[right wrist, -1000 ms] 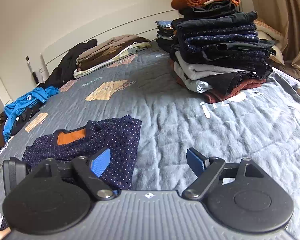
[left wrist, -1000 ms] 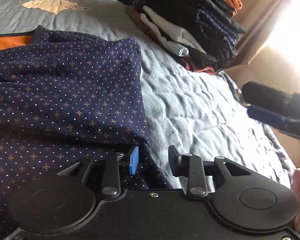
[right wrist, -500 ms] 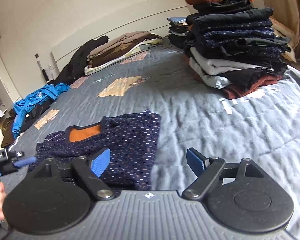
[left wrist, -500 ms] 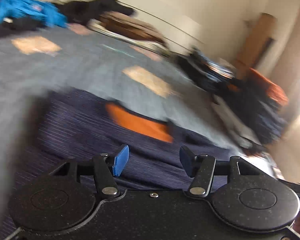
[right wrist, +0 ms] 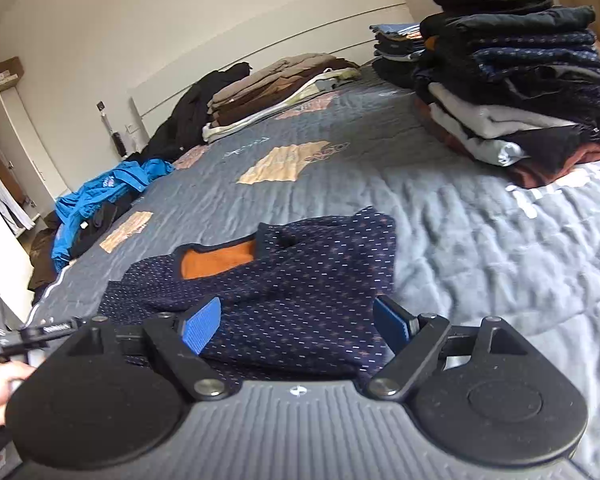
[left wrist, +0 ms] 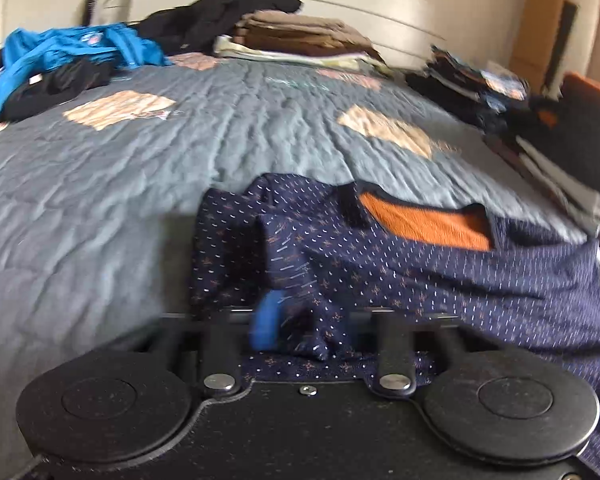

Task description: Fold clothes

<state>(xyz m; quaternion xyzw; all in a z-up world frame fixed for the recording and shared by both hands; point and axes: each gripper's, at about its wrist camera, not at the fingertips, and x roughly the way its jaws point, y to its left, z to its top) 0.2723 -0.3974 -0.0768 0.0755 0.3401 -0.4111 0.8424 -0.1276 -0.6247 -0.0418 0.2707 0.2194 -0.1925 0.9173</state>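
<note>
The sweater [right wrist: 284, 280], navy with a dotted pattern and an orange neck lining, lay partly folded on the grey quilt [right wrist: 480, 240] in the lower centre of the right wrist view. Its long axis ran from lower left to upper right of that frame, neck opening toward the left.

The left gripper [left wrist: 300, 328] was closed on a bunch of sweater fabric. In the left wrist view the cloth rose in a gathered ridge between the fingers; one blue pad [left wrist: 266, 328] showed, and the other was hidden by fabric. The view was motion-blurred, so the exact grip point could not be determined. The neck opening lay right of centre, ahead of this gripper.

The right gripper [right wrist: 296, 326] stood wide open and empty, directly over the near edge of the sweater, with both blue pads [right wrist: 202, 324] clear of the cloth. The fold edge at the frame's upper right lay ahead of it.

Judgement: both grippers were at the sweater; the left was the one engaged. The coming move probably depended on carrying the held portion across the long axis, toward the right side of the left view.

A folded stack [right wrist: 512, 92] occupied the upper right, well apart.
</note>
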